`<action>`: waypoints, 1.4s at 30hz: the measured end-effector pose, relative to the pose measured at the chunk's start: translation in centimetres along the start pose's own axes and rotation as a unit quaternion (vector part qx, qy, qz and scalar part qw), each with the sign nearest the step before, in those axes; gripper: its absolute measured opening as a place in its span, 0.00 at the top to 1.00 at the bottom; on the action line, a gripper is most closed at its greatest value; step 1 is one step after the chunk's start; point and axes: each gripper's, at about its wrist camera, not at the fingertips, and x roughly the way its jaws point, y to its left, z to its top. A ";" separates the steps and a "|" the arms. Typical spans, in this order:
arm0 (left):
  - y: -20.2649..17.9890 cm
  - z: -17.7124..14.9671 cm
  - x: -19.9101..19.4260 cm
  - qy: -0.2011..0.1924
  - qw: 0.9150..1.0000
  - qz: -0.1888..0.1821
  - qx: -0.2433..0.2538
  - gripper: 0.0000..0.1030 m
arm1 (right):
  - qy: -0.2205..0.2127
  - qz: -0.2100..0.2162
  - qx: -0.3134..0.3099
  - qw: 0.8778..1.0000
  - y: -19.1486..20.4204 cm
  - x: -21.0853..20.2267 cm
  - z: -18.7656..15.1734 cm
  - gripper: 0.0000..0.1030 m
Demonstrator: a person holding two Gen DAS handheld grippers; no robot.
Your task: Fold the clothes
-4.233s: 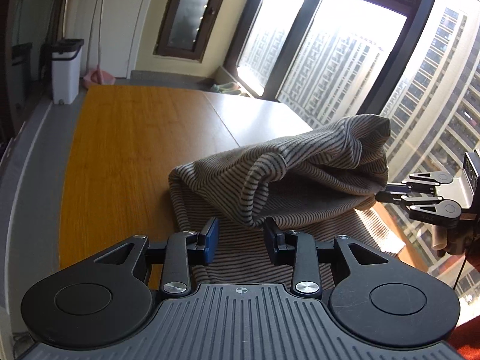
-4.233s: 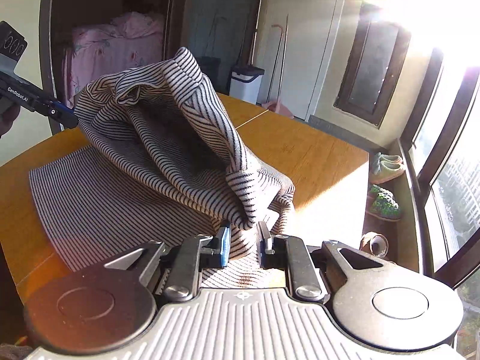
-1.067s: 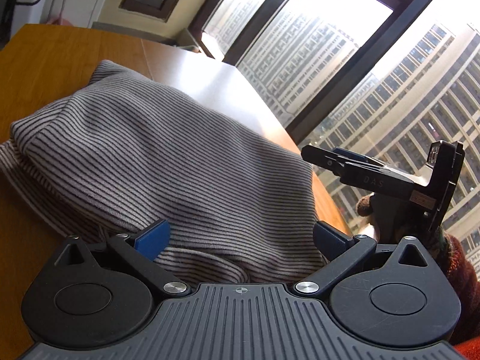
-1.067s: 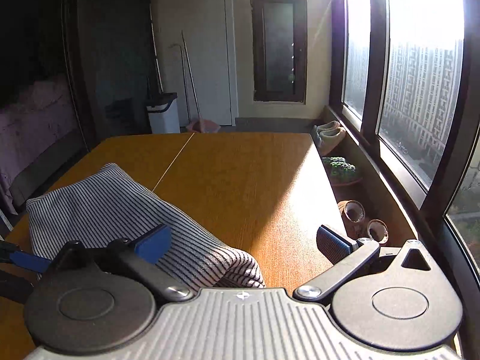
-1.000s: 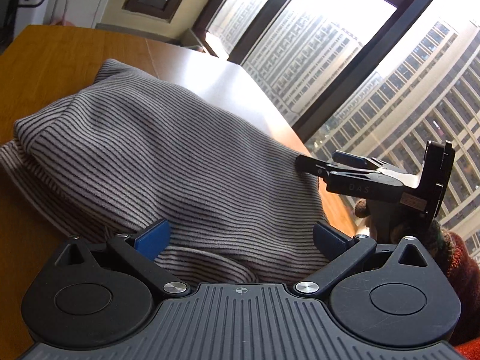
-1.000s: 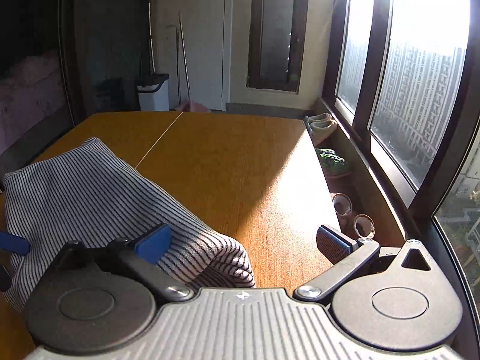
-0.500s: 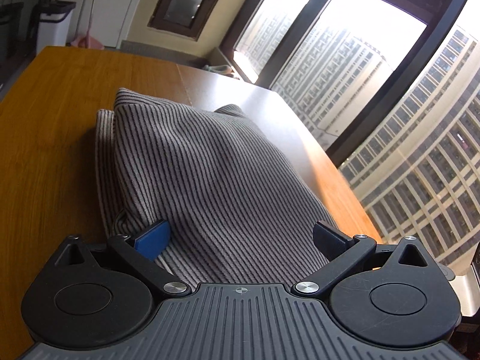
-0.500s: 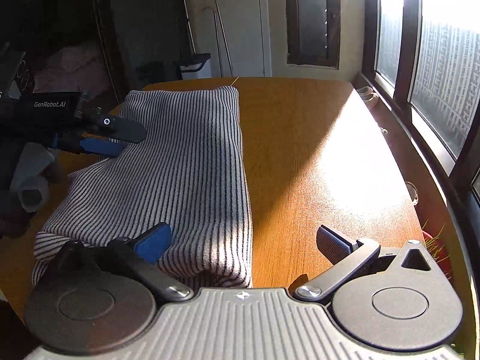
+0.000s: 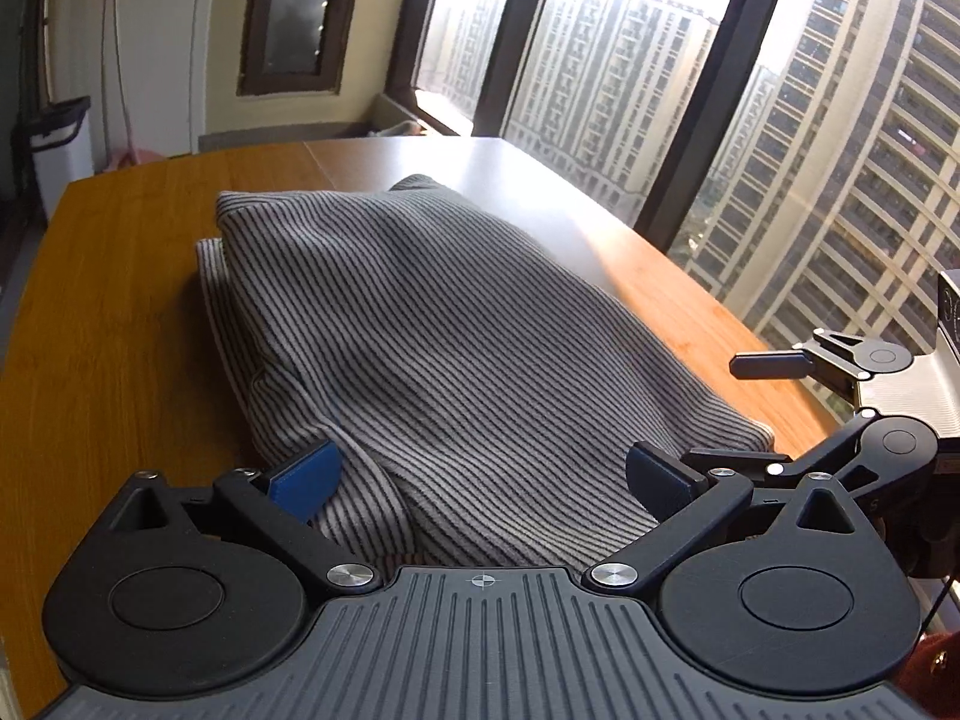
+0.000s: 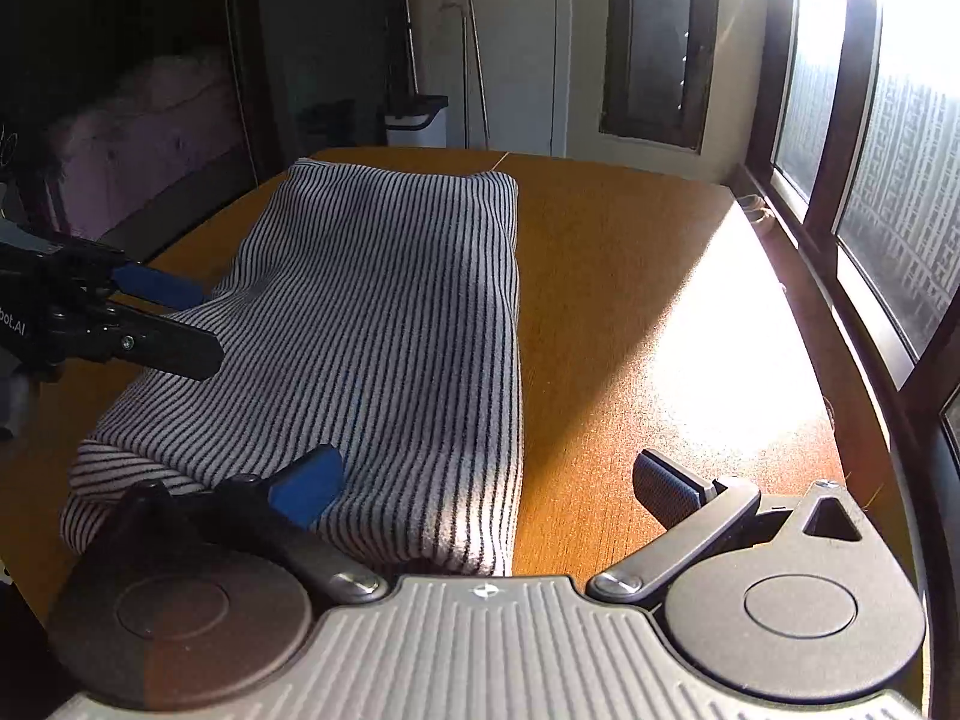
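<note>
A striped garment (image 9: 432, 324) is lying folded into a long bundle on the wooden table (image 9: 114, 300), its stripes and its long axis running away from both cameras toward the far end of the room. The left gripper (image 9: 480, 477) is hovering at the bundle's near short end with its blue-padded fingers (image 9: 303, 474) spread wide and gripping nothing, the cloth filling the gap between them. The right gripper (image 10: 486, 483) is also standing open and empty at the same near end, its left finger over the cloth and its right finger over bare table, so the garment's long right edge is falling between the jaws. In the right wrist view the left gripper is reaching in from the left, over the bundle's left side; in the left wrist view the right gripper is showing at the right edge, just beside the near right corner. A lower layer is peeking out along the left edge and at the near left corner, so the fold is not quite square. Judged from this, the garment is folded lengthwise at least once, and a further fold would likely carry the near end toward the far end, each gripper being closest to its own near corner. A white bin (image 9: 57, 150) is standing past the far left of the table.
</note>
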 end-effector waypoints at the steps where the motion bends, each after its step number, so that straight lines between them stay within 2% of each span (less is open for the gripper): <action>1: -0.3 -0.3 0.3 0.006 1.000 0.012 0.015 0.00 | -0.005 -0.002 0.011 1.000 0.0 -0.1 -0.3 0.00; 4: 0.2 -1.7 0.3 0.016 0.999 0.032 0.038 0.00 | 0.000 0.004 0.029 1.000 -0.1 -0.4 -0.7 0.00; 6: 0.7 -1.6 0.2 0.014 0.999 0.032 0.031 0.00 | 0.002 0.007 0.025 1.000 -0.1 -0.6 -0.7 0.00; 11: 1.1 -2.2 -1.5 0.010 0.999 0.033 0.031 0.00 | -0.024 -0.008 -0.032 0.999 0.5 -2.8 0.2 0.00; 14: 0.6 -3.0 -2.3 0.011 0.998 0.034 0.048 0.00 | -0.025 0.016 -0.034 0.999 0.3 -3.3 0.3 0.00; 17: 0.1 -3.6 -2.2 0.014 0.997 0.051 0.058 0.00 | 0.037 0.001 -0.069 0.997 1.3 -1.2 -1.3 0.00; 19: 0.0 -3.6 -2.1 0.015 0.997 0.054 0.052 0.00 | 0.024 0.002 -0.076 0.997 1.4 -1.3 -2.1 0.00; 21: 0.0 -3.6 -2.2 0.016 0.997 0.055 0.049 0.00 | 0.008 0.003 -0.096 0.995 1.5 -2.2 -1.4 0.00; 27: -0.1 -4.0 -2.5 0.014 0.997 0.056 0.045 0.00 | -0.096 0.028 -0.083 0.992 1.4 -5.3 2.1 0.00; 28: 0.0 -4.0 -2.7 0.012 0.997 0.056 0.043 0.00 | -0.107 0.039 -0.082 0.990 1.4 -5.4 2.4 0.04; 29: 0.0 -4.1 -2.8 0.011 0.997 0.057 0.042 0.00 | -0.108 0.057 -0.089 0.988 1.8 -5.5 2.5 0.18; 30: 0.1 -4.1 -3.0 0.009 0.998 0.057 0.040 0.00 | -0.097 0.080 -0.101 0.987 2.4 -5.4 2.4 0.27; 31: 0.3 -4.1 -3.3 0.005 0.998 0.059 0.036 0.00 | -0.083 0.100 -0.116 0.985 3.1 -5.1 2.2 0.40; 32: 0.8 -4.0 -3.7 -0.003 0.998 0.064 0.027 0.00 | -0.068 0.119 -0.138 0.981 4.0 -4.9 1.7 0.44; 36: 2.9 -3.7 -5.3 -0.027 0.996 0.082 -0.020 0.00 | -0.058 0.135 -0.239 0.960 8.1 -4.1 -0.8 0.43; 40: 4.8 -3.5 -6.4 -0.040 0.992 0.093 -0.070 0.00 | -0.059 0.130 -0.284 0.948 10.9 -2.5 -2.1 0.23; 42: 5.2 -3.6 -6.8 -0.043 0.991 0.093 -0.081 0.00 | -0.072 0.115 -0.302 0.943 11.3 -1.6 -2.6 0.21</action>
